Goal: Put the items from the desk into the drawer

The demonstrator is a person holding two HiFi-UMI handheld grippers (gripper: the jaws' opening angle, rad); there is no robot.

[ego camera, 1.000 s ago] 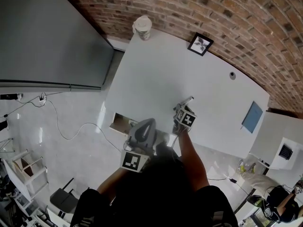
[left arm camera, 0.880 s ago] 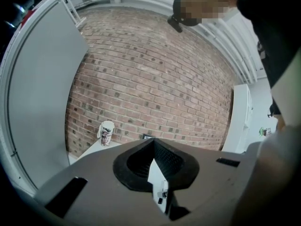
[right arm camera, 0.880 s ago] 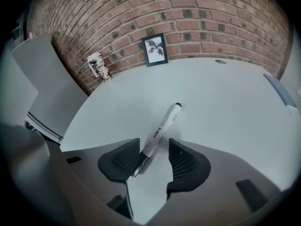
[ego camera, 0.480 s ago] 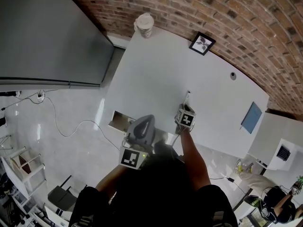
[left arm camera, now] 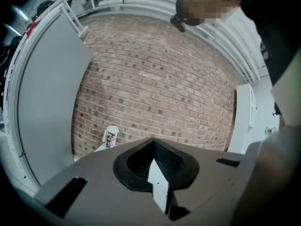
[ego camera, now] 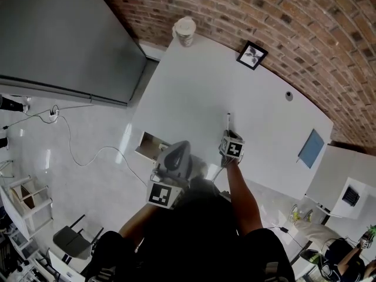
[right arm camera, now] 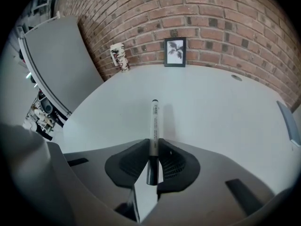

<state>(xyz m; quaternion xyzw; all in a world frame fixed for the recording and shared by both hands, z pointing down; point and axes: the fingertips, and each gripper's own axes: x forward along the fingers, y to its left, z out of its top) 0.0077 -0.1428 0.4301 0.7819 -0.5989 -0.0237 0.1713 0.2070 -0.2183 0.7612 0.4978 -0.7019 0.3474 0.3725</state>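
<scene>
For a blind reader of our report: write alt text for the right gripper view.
The right gripper, whose jaws have just been closing, clamps a marker pen that points away over a white desk. Against the brick wall behind stand a patterned cup and a framed picture.

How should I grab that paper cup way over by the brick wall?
Pinch the cup around its middle, coming in level from the person's side of the desk. It stands upright with a lid on top, and the wall is close behind. Use the left gripper; the right gripper holds a marker.
</scene>
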